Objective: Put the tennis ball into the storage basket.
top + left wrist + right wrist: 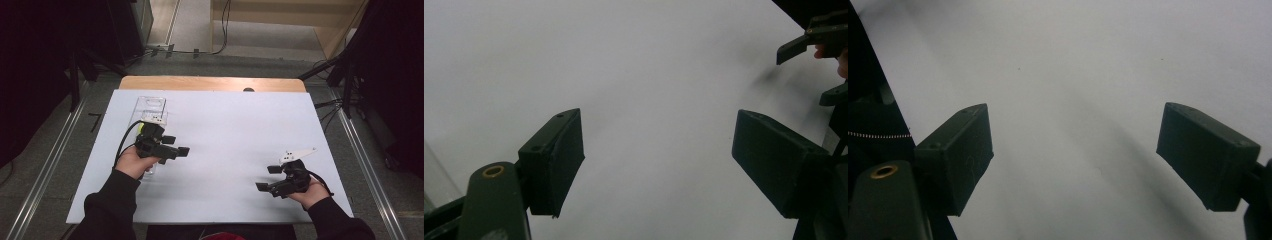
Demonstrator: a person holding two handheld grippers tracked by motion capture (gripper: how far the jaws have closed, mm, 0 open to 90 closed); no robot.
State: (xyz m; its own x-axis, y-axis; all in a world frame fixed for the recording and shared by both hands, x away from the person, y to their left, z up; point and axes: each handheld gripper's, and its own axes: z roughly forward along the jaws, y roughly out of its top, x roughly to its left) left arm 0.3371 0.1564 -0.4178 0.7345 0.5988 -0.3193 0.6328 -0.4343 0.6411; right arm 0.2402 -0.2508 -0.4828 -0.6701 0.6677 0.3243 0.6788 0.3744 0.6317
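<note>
Left claw [176,145] is released, jaws spread wide, nothing between them; in the left gripper view both black pads [555,159] frame bare white surface [634,75]. It points toward 3 o'clock in the high view, held by the left hand [134,161], dark sleeve coming in from 6 o'clock. Cable loops off its back toward 9 o'clock.

Right claw [269,178] is also released, jaws well apart, empty; the right gripper view shows its pads [955,157] over plain white surface [1073,75]. It points toward 9 o'clock in the high view, held by the right hand [311,192], with the grey three-cornered plate on top sticking toward 2 o'clock. In the left gripper view the right claw [824,65] shows far off at 2 o'clock.

The two claws face each other, well apart, across the middle of the surface.

Clear plastic container [150,107] lies on the surface just behind the left claw, at 11–12 o'clock from it, running from the far left part of the surface down under the left hand. Something yellow-green [141,127] sits in it beside the claw body; can't tell what it is. Left claw body overlaps the container in the high view; contact can't be told. A clear edge [434,175] shows at 8 o'clock in the left gripper view.

The white surface [230,130] lies on a wooden top, its edge showing at 12 o'clock.
</note>
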